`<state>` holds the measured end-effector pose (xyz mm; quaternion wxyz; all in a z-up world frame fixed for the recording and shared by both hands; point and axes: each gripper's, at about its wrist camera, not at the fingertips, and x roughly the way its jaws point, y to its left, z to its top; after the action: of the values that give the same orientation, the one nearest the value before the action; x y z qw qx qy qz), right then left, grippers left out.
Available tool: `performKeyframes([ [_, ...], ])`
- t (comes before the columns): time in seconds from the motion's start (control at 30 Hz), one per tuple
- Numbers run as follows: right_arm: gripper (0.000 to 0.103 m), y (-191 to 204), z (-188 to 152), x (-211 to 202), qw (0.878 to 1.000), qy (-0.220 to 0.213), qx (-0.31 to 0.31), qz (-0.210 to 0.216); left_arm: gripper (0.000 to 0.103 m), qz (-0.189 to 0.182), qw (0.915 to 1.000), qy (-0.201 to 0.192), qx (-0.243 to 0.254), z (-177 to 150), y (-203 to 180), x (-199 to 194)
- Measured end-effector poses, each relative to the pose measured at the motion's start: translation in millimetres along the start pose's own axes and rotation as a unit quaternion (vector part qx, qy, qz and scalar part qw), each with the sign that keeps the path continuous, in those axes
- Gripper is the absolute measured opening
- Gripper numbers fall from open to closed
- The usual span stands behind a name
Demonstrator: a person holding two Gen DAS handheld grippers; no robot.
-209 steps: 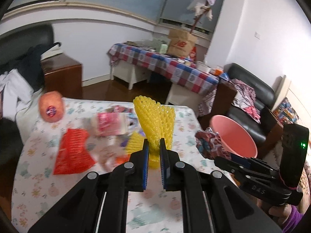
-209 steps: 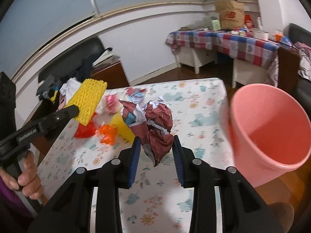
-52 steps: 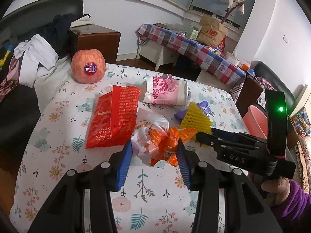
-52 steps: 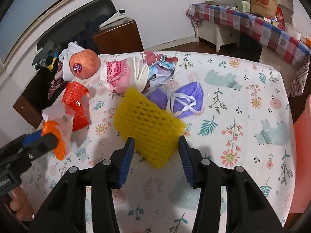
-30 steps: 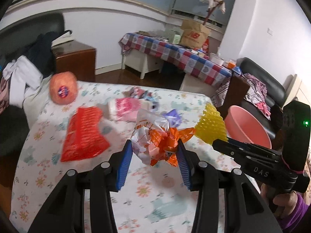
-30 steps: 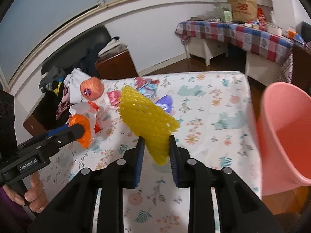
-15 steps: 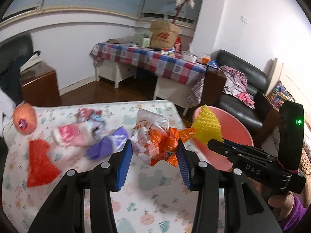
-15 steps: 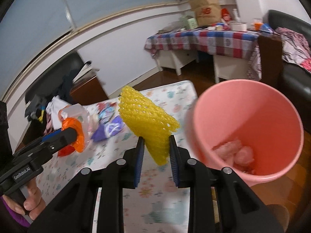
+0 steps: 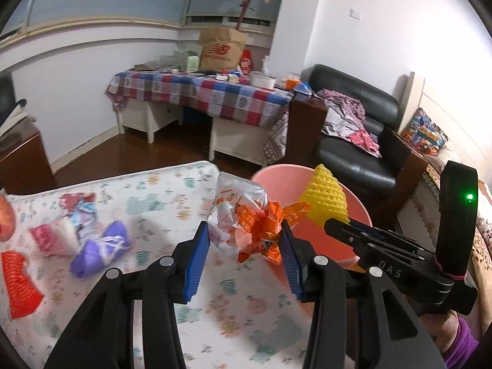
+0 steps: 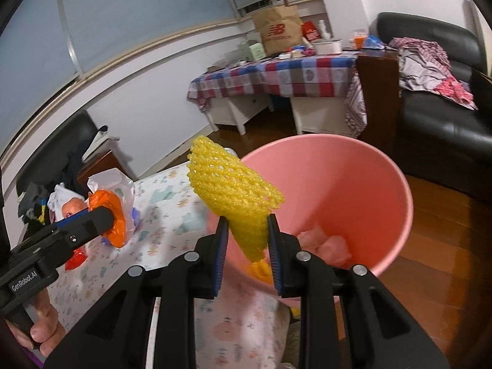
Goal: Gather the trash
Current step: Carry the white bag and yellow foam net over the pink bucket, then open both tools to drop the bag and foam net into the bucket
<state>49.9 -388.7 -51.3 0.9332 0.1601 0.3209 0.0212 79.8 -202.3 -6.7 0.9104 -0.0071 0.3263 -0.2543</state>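
My left gripper [image 9: 246, 247] is shut on a crumpled white and orange wrapper [image 9: 246, 224], held above the table's right edge near the pink bucket [image 9: 356, 212]. My right gripper [image 10: 247, 240] is shut on a yellow foam fruit net [image 10: 232, 193], held over the near rim of the pink bucket [image 10: 369, 190]. Trash lies in the bucket's bottom. In the left wrist view the right gripper [image 9: 330, 224] and its yellow net [image 9: 327, 198] hang over the bucket. In the right wrist view the left gripper [image 10: 107, 215] with the wrapper [image 10: 110, 196] is at the left.
On the floral tablecloth [image 9: 153, 190] lie a purple mask [image 9: 101, 247], a pink packet [image 9: 55, 236], a red net bag [image 9: 18, 279] and a colourful wrapper [image 9: 80, 206]. An apple [image 9: 4, 218] sits at the far left. A black sofa [image 9: 353, 141] and a checked table [image 9: 203, 92] stand behind.
Both grippers have swung right with their loads, from over the table to the bucket. The bucket now fills the right wrist view, with the yellow net over its rim.
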Motion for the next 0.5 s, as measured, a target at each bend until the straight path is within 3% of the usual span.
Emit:
performKeyframes([
  [0.5, 0.026, -47, -8, 9, 0.999, 0.012, 0.046, -0.026, 0.045, -0.026, 0.9978, 0.051, 0.033, 3, -50, 65],
])
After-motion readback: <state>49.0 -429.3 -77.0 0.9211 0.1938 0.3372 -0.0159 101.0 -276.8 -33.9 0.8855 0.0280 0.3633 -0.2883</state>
